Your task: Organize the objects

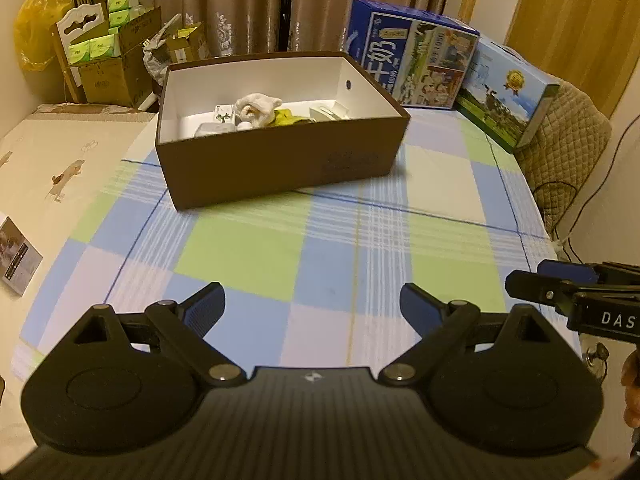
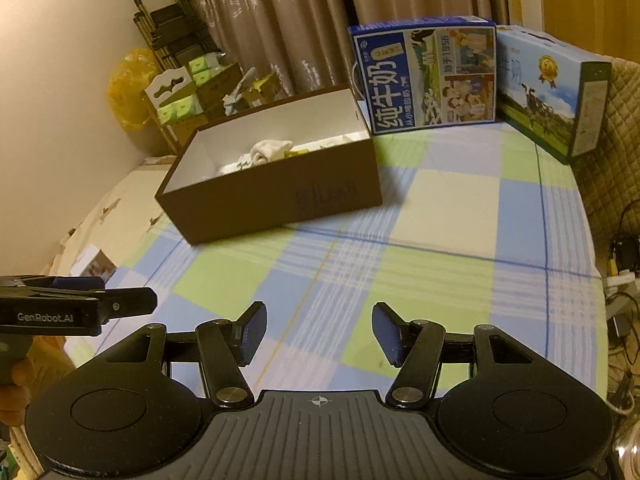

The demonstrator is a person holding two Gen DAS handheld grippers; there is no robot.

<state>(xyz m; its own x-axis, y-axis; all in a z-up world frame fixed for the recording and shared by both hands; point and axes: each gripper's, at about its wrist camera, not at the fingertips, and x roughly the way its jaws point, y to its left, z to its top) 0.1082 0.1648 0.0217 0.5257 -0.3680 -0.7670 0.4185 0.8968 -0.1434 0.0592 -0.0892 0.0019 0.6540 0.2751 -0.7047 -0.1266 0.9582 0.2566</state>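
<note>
Brown cardboard box (image 1: 280,160) at twelve o'clock is holding the small things already; my left gripper (image 1: 312,312) and right gripper (image 2: 318,334) are hanging wide apart, empty, so I am looking for more.

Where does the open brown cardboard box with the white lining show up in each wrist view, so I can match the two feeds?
Left wrist view: the open brown cardboard box sits upper centre on the checked blue-and-green cloth.
Right wrist view: the same box sits centre-left, turned at an angle.
Shared landmark: the blue milk carton case stands just behind the box's right end.
</note>
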